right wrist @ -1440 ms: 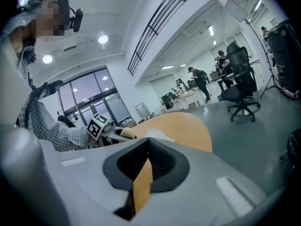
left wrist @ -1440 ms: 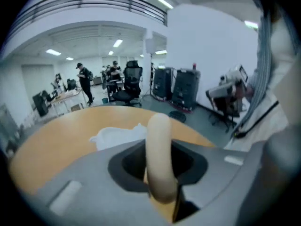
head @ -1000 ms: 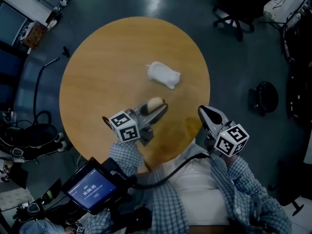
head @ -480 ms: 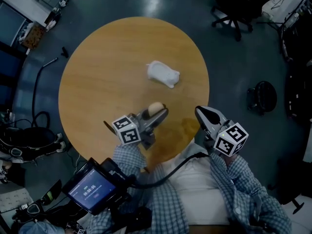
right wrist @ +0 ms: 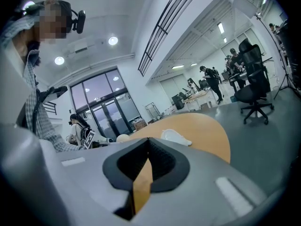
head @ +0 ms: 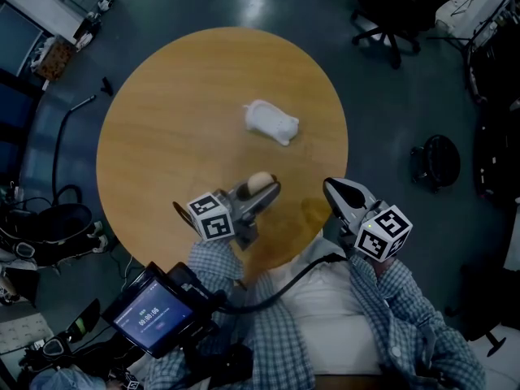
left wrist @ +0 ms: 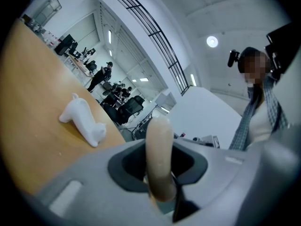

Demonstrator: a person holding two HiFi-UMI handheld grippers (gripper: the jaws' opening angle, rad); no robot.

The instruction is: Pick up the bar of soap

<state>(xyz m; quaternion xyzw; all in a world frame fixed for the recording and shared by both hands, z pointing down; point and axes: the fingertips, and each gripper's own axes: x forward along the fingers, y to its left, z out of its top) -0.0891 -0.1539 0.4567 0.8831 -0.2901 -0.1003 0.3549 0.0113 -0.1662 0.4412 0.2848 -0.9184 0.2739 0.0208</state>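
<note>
Done: pale beige oval bar of soap point(left wrist: 159, 154) clamped in left gripper point(head: 264, 187), seemingly clear of round wooden tabletop point(head: 179, 120).
Left to do: nothing evident.
Right gripper point(head: 337, 192): closed, empty.

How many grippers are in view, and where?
2. The left gripper holds the bar of soap over the table's near part; the right gripper, jaws shut and empty, is at the table's right edge. None seems hidden.

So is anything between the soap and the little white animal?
Nothing. In the head view only bare table lies between the soap and the white animal.
</note>
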